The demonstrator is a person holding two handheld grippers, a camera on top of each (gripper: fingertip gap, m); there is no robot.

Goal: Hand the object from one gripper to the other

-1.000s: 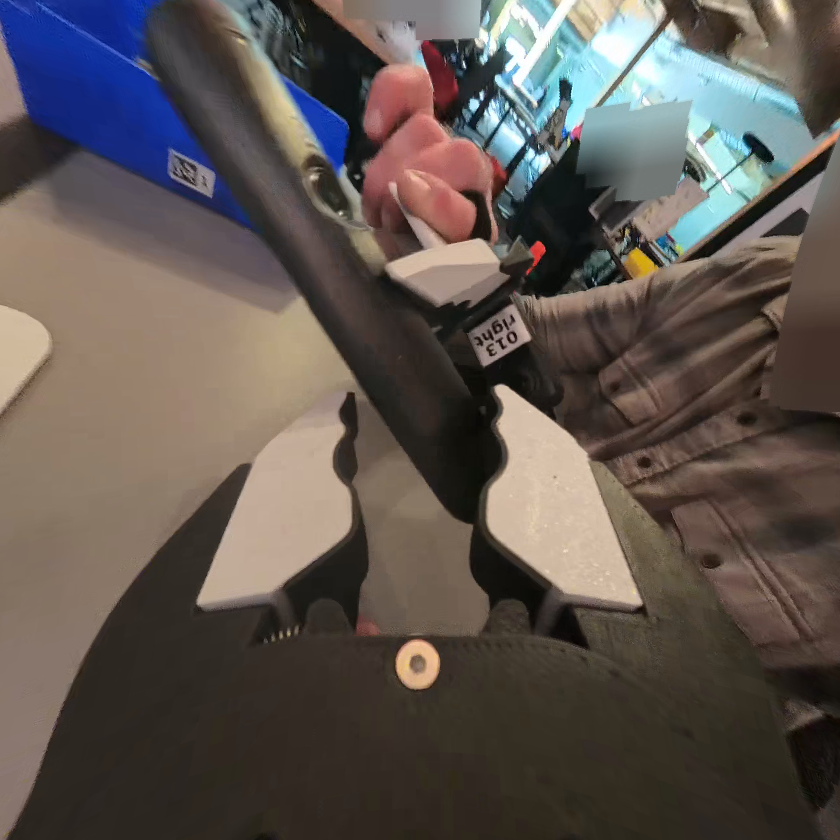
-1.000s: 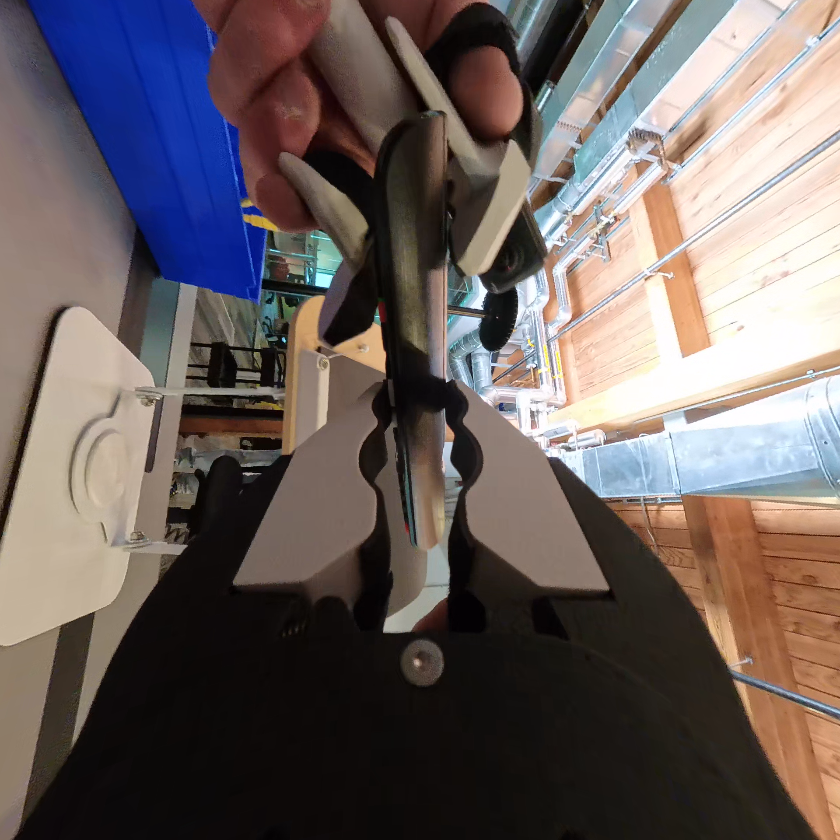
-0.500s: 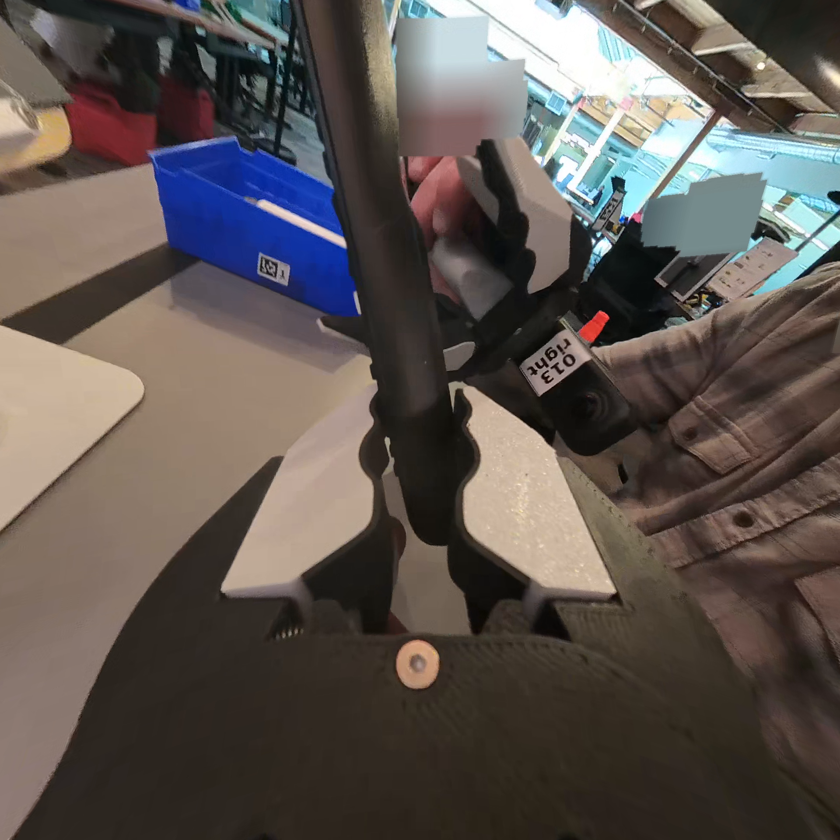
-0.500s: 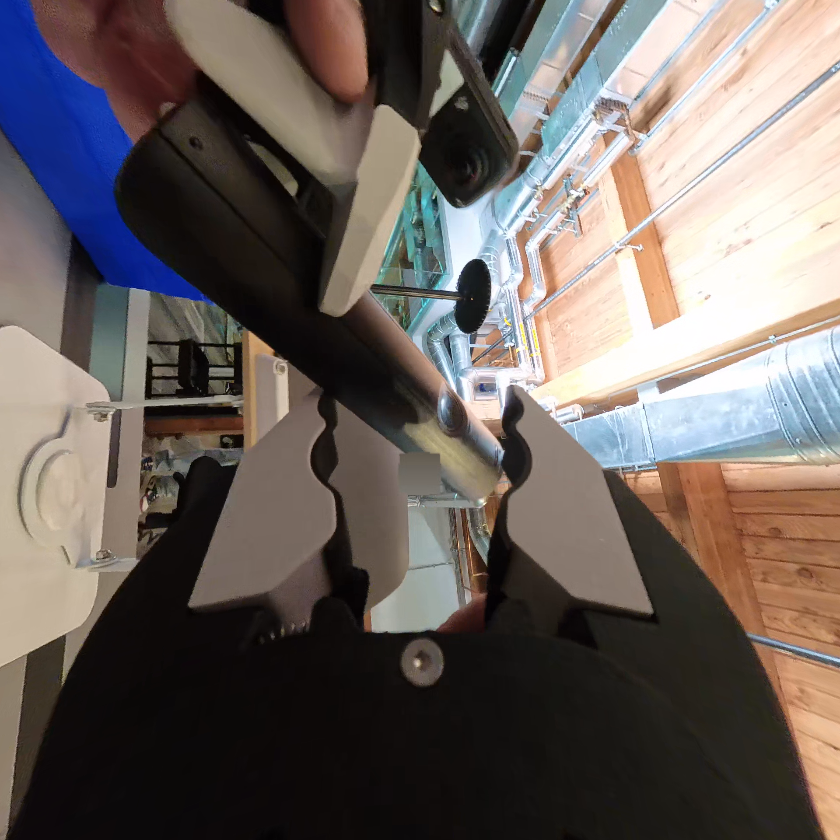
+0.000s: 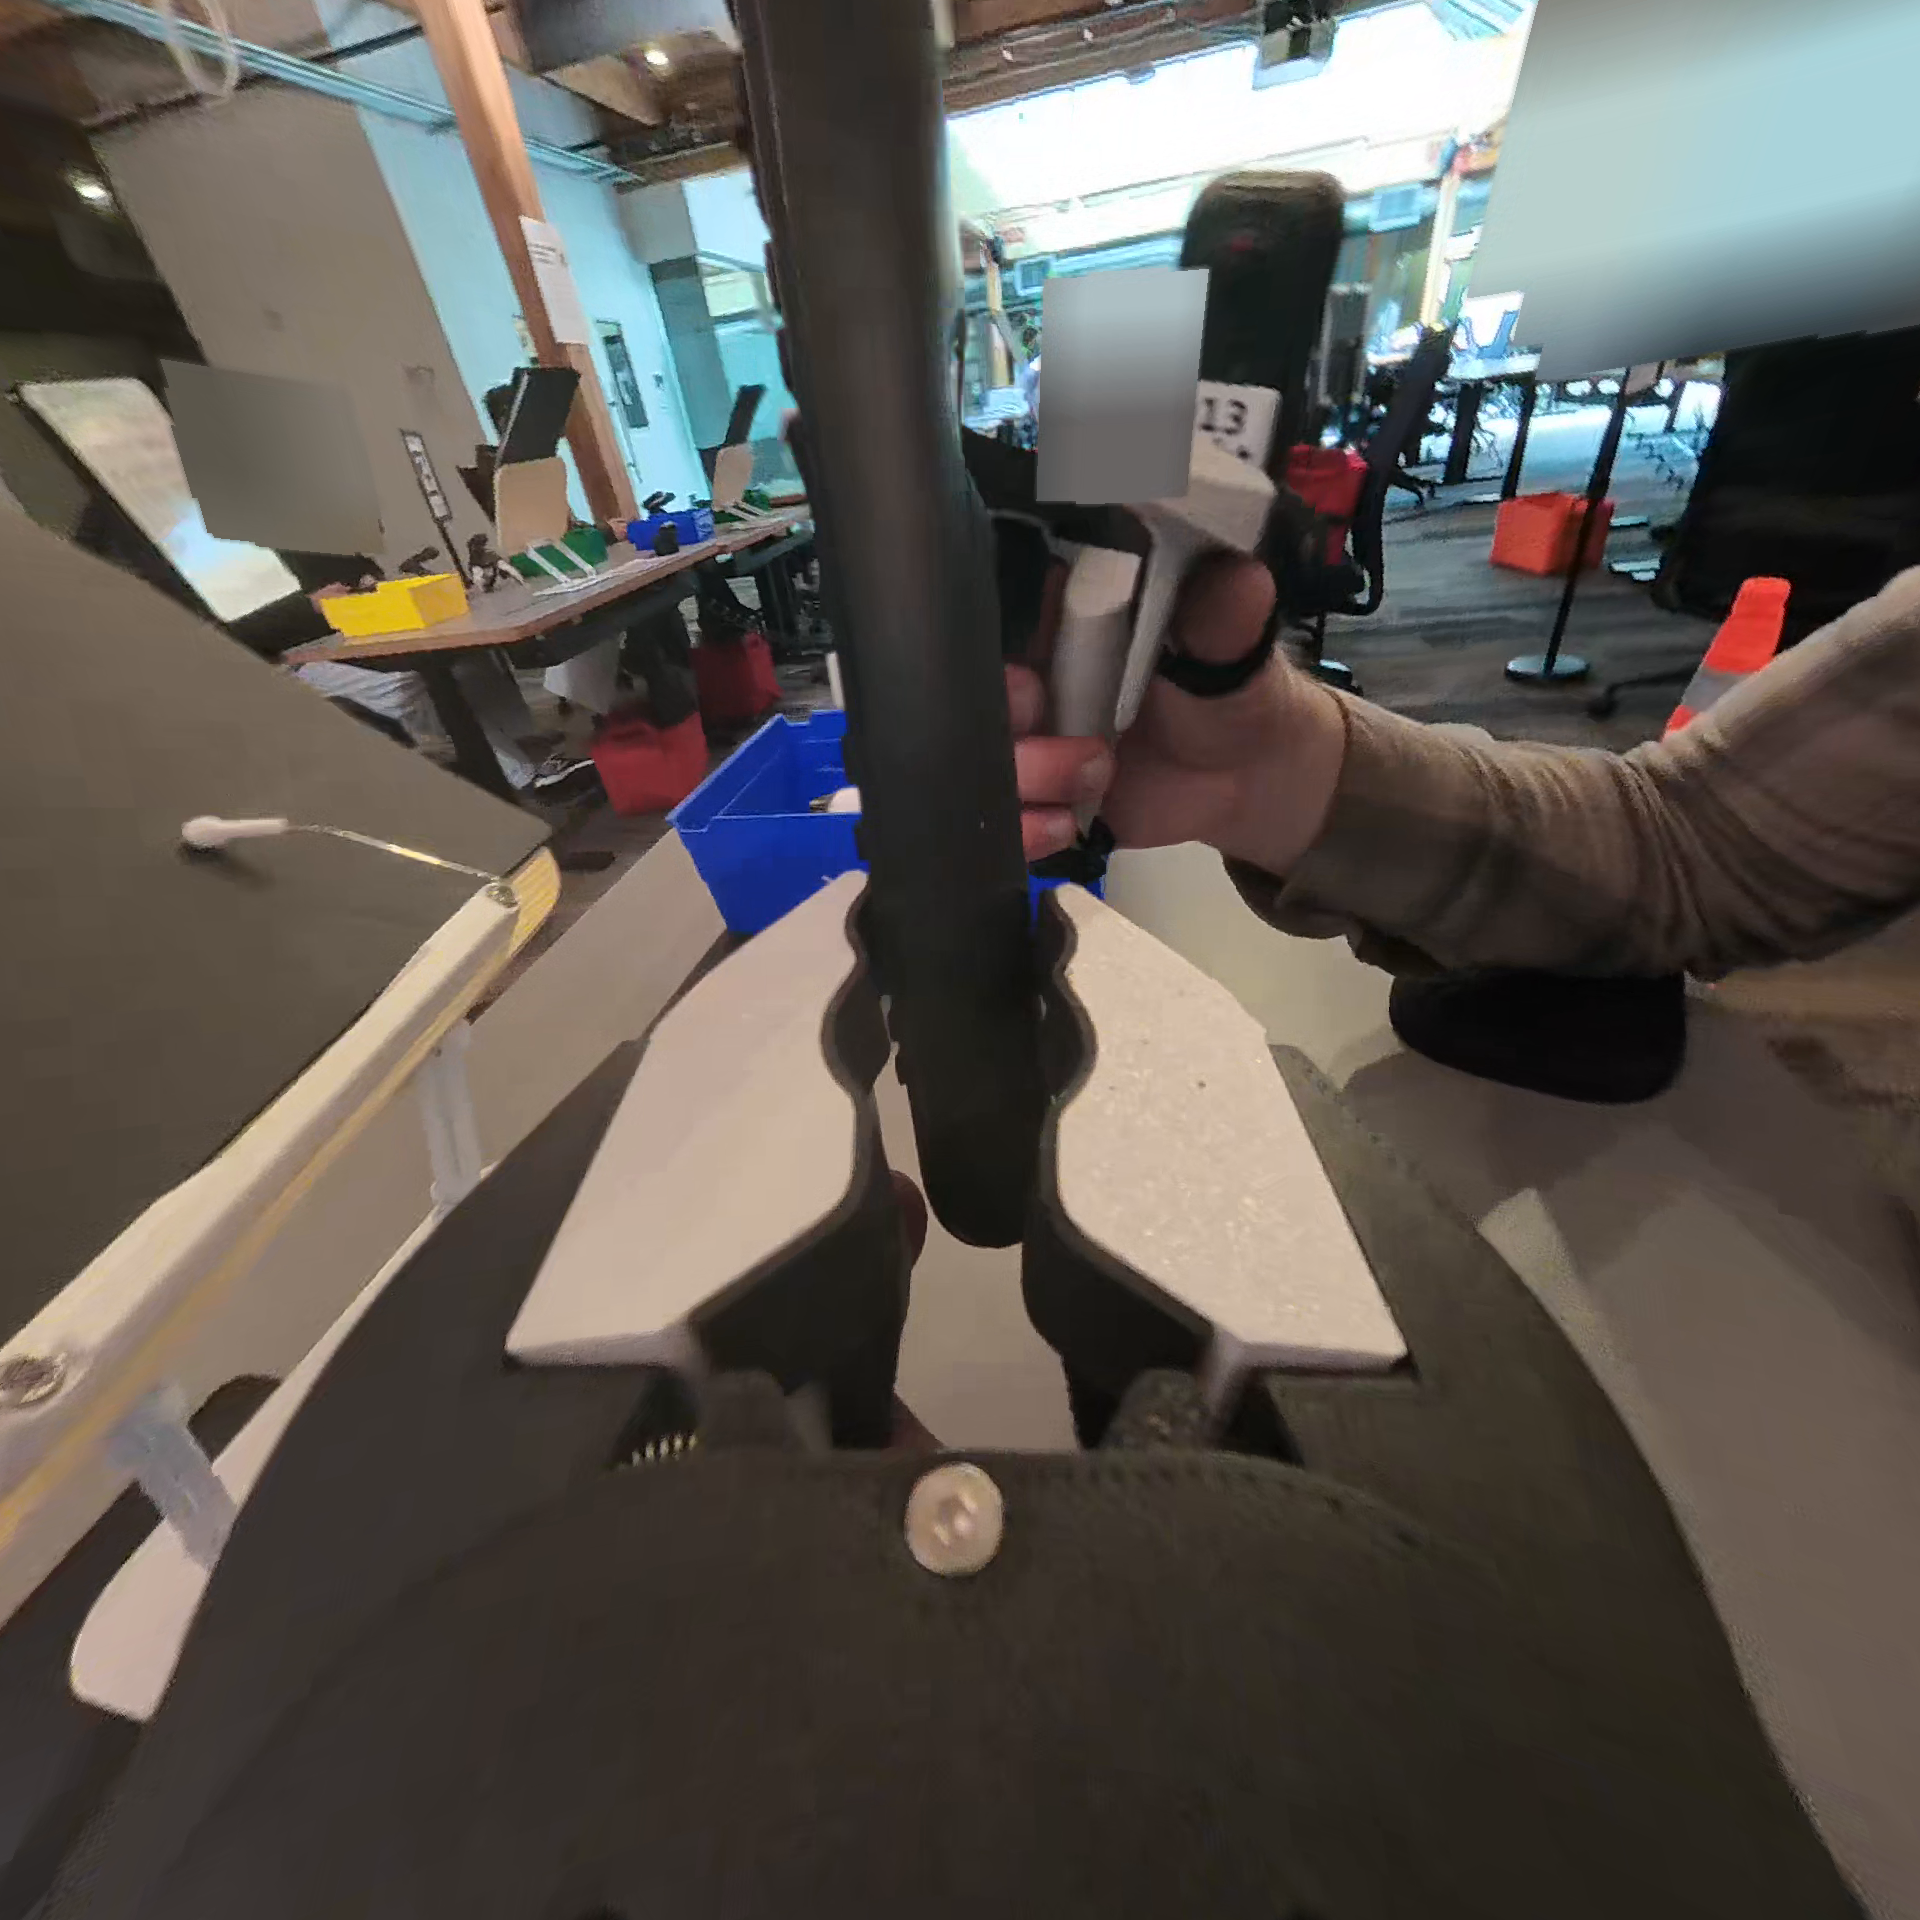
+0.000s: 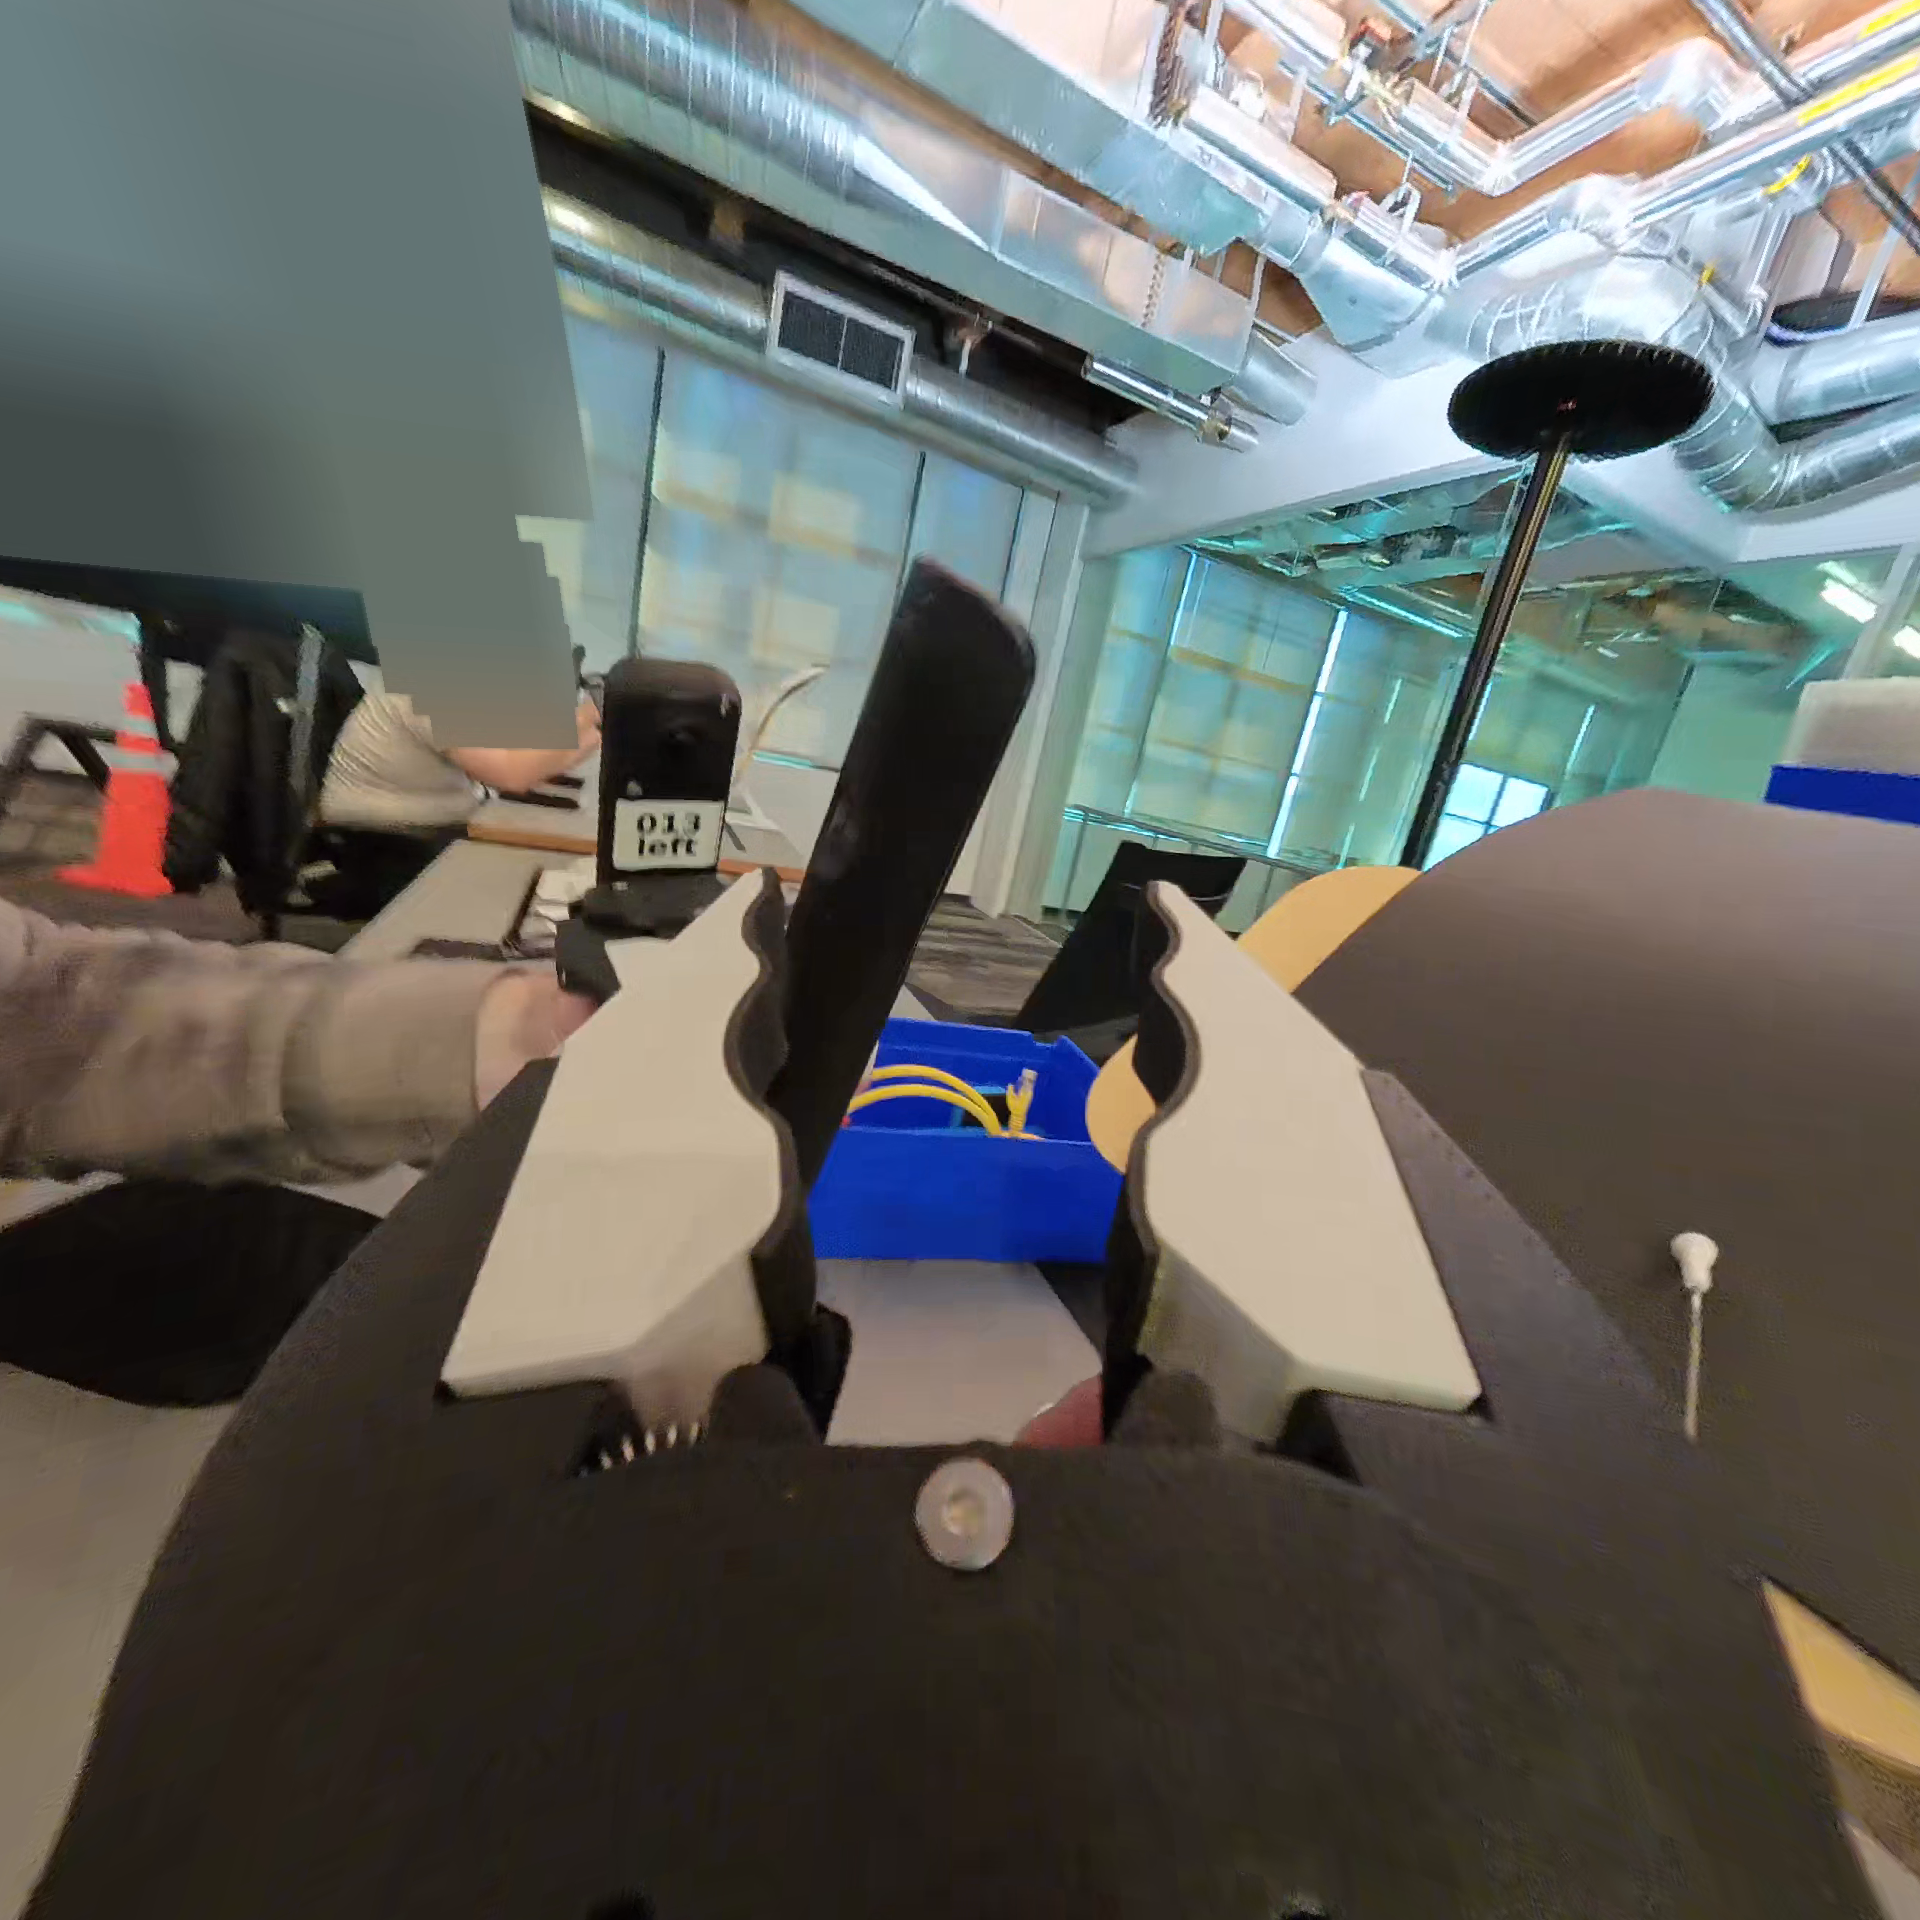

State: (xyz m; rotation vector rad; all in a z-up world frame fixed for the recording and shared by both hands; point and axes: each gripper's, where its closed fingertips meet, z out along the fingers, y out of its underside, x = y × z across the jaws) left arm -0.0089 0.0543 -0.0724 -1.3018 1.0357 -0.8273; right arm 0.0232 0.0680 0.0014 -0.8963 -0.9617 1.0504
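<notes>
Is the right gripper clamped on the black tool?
No: in the right wrist view the right gripper stands open, and the black tool leans past its left finger, apart from the other.

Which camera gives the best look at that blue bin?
The right wrist view: the blue bin sits between the open right gripper, its yellow cables visible inside. In the left wrist view, the black tool hides most of the bin.

Taking the bin (image 5: 769,852) as our landmark, we see the long tool (image 5: 914,623) standing upright before it between the left gripper (image 5: 951,940) fingers, a cable (image 6: 935,1086) lying in it — and the right gripper (image 6: 961,935) facing it, fingers set wide.
</notes>
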